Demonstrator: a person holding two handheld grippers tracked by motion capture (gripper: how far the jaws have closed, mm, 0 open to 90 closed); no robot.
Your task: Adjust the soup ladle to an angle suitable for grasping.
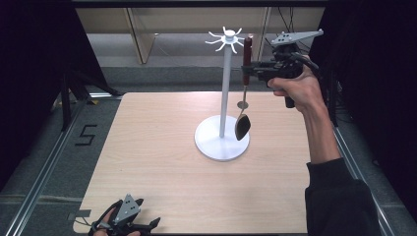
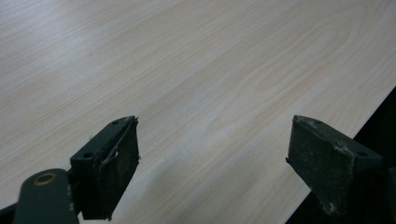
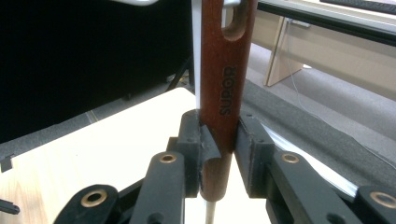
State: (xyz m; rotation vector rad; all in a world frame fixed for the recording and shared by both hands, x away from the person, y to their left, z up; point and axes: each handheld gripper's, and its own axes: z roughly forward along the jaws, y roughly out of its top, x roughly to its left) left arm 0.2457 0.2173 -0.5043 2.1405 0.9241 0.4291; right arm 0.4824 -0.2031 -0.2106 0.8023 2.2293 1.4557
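The right gripper [image 1: 253, 69] is raised at the far right of the table [image 1: 162, 162], held in the person's right hand [image 1: 297, 88], and its jaws pinch the reddish-brown wooden handle of a ladle [image 1: 244, 93]. The ladle hangs upright, handle up, with a thin metal shaft running down to a dark bowl just above the right side of the stand's round base. It sits just right of the white stand [image 1: 223, 98], whose thin pole rises from a flat disc and ends in a ring of curved hooks. The handle's top is level with those hooks and near them; whether it touches one I cannot tell.

The right gripper view adds detail: the ladle [image 3: 224, 93] has a smooth, rounded handle with the word SUPOR printed along it and an oval hanging hole near the top. The black jaws of the right gripper [image 3: 219, 149] press on both sides of it, and brass rivets show on the arms.

The left gripper [image 1: 125, 219] rests at the near left edge of the table. In the left gripper view its jaws are spread wide with nothing between them [image 2: 212, 158], their dark pads worn and rough, above pale wood-grain table [image 2: 210, 70] top.
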